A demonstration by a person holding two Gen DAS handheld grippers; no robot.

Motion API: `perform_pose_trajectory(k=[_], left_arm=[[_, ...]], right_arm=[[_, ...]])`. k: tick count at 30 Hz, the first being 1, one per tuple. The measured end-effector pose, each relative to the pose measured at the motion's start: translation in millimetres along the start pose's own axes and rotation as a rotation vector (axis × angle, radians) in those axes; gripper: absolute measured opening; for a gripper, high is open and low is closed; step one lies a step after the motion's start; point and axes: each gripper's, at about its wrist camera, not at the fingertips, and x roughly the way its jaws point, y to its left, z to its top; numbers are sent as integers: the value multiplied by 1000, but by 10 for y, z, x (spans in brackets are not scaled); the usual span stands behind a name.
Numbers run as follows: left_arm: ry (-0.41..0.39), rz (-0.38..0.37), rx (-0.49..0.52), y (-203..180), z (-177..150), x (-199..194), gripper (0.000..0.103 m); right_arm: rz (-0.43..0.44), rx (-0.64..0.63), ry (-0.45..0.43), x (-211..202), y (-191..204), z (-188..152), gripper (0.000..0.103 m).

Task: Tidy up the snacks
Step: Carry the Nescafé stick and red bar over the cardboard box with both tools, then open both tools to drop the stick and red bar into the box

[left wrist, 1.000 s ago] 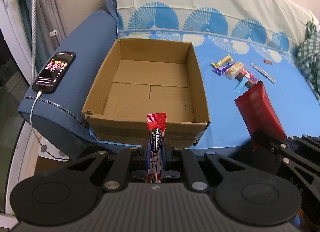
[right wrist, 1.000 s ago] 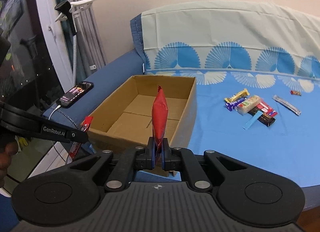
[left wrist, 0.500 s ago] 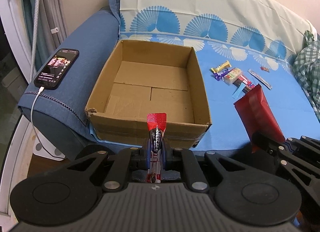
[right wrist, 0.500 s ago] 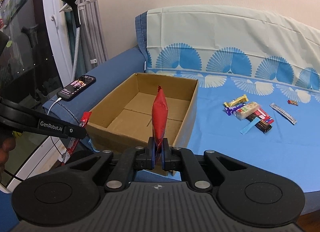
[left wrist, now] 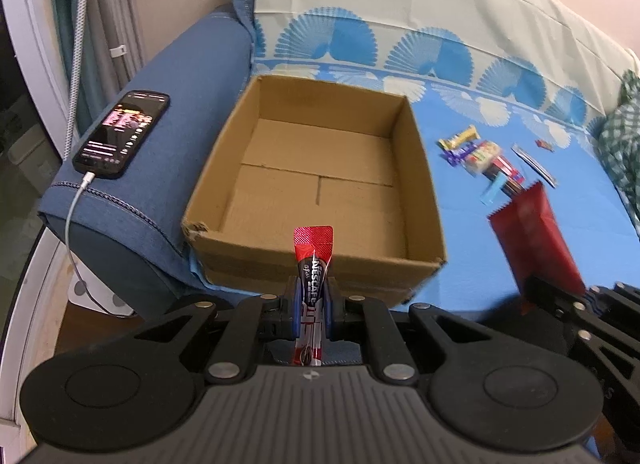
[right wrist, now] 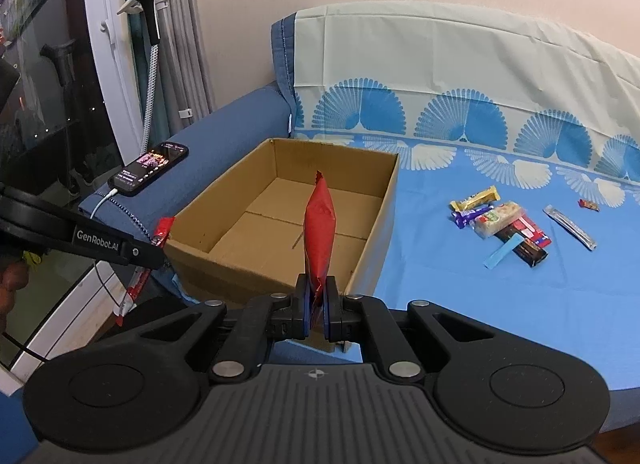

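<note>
Phone [left wrist: 120, 135] lies on the sofa's left armrest, cable attached; keep clear of it.

Left gripper [left wrist: 311, 304]: jaws narrow, clamped on a red Nescafe stick sachet [left wrist: 313, 260], upright, just short of the near wall of the cardboard box [left wrist: 420, 168]. Box is empty and sits at the left end of the blue sheet [left wrist: 480, 248], against the armrest.

Right gripper [right wrist: 316, 306]: jaws pinched nearly together on a red snack pouch [right wrist: 319, 232], held by its lower edge, also in front of the near wall.

Loose snack pile [right wrist: 500, 224] remains mid-sheet, well apart from the box, to its right.

Step in hand, judged: carry both items over the near rim and release inside. Clear the rim fully before opening. Suggest sachet along the left wall, pouch to the right, leaving the floor free for the pile.
</note>
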Motion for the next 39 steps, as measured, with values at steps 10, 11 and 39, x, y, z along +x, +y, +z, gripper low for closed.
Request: perform_pose_trajectory(k=[10, 11, 39], left_arm=[[5, 27, -40, 217, 462, 320, 12], [8, 27, -42, 225, 498, 360, 12], [194, 74, -8, 375, 1173, 2080, 15]], right_arm=[[19, -6, 0, 404, -13, 316, 6], [21, -9, 5, 471, -16, 351, 6], [54, 44, 170, 2258, -127, 734, 6]])
